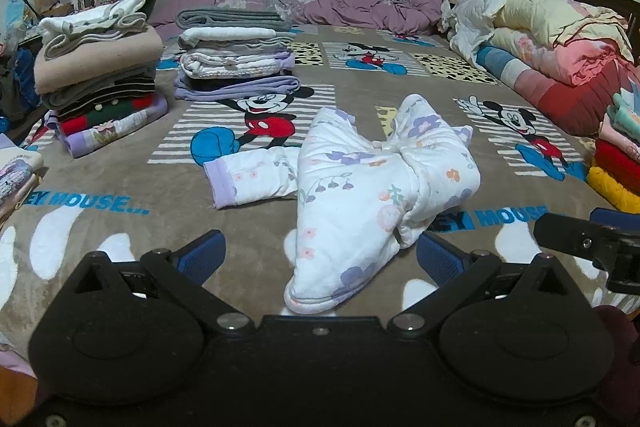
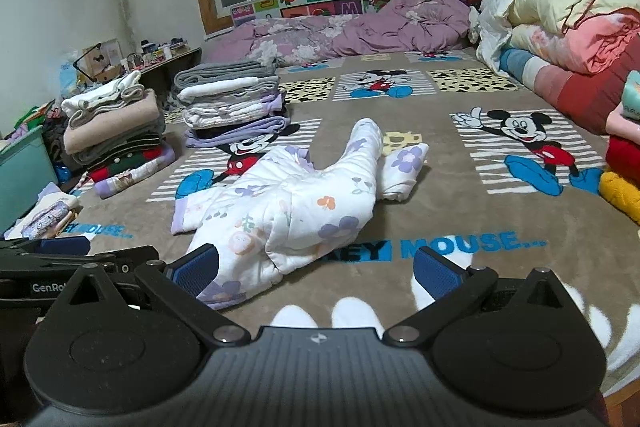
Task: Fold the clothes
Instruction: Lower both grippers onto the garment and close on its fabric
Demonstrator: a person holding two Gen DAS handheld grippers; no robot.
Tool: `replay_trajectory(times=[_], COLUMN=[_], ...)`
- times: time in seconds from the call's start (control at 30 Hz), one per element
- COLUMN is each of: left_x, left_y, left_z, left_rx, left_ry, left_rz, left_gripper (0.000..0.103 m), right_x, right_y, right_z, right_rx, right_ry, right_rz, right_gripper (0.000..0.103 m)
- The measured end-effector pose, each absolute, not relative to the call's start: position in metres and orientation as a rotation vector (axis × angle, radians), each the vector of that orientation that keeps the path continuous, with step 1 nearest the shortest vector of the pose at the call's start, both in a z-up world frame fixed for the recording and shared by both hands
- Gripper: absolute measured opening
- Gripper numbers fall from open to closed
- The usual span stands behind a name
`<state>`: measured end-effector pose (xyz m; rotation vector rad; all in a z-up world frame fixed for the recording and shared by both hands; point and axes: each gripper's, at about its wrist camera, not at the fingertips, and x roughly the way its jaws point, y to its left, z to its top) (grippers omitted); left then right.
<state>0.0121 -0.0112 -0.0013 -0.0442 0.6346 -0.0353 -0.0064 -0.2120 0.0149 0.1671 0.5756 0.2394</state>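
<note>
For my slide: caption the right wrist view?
Open hand-held gripper poised before a crumpled floral garment on the bed.

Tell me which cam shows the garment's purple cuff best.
Left wrist. The cuff lies in the open at the sleeve end of the garment, its band clear and unobstructed. In the right wrist view the cuff sits at a steeper angle, so the band looks narrower.

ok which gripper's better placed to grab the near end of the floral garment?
Left, probably. The left gripper is open with the floral garment's near end lying between its fingers. The right gripper, also open, sits to the side; only its left finger overlaps the cloth, with blanket ahead.
</note>
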Motion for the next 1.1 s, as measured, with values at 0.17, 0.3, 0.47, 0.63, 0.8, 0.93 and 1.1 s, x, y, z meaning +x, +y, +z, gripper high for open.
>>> replay_trajectory(times=[0.17, 0.3, 0.47, 0.63, 0.8, 0.93, 1.1], left_x=[0.023, 0.035, 0.053, 0.078, 0.112, 0.150, 0.195], left_y=[-0.009, -0.005, 0.003, 0.014, 0.027, 0.035, 0.044], left_z=[-0.008, -0.015, -0.025, -0.029, -0.021, -0.015, -0.017], left_rx=[-0.061, -0.099, -0.147, -0.210, -0.245, -0.218, -0.195], left_ry=[0.649, 0.669, 0.697, 0.686, 0.654, 0.679, 0.681], left_rz=[-0.051, -0.066, -0.108, -0.196, -0.259, -0.271, -0.274], left_gripper=[0.103, 0.103, 0.103, 0.103, 0.103, 0.103, 0.103], right_x=[0.001, 0.013, 0.032, 0.059, 0.098, 0.133, 0.177], right_y=[-0.216, -0.221, -0.227, -0.235, -0.246, -0.257, -0.266], right_z=[0.010, 0.004, -0.008, -0.016, -0.017, -0.018, -0.026], right_rx=[0.204, 0.231, 0.259, 0.282, 0.309, 0.321, 0.335], right_ry=[0.567, 0.553, 0.544, 0.533, 0.543, 0.543, 0.545], right_rz=[0.258, 0.266, 0.299, 0.344, 0.360, 0.372, 0.367], right_gripper=[0.103, 0.103, 0.103, 0.103, 0.103, 0.103, 0.103])
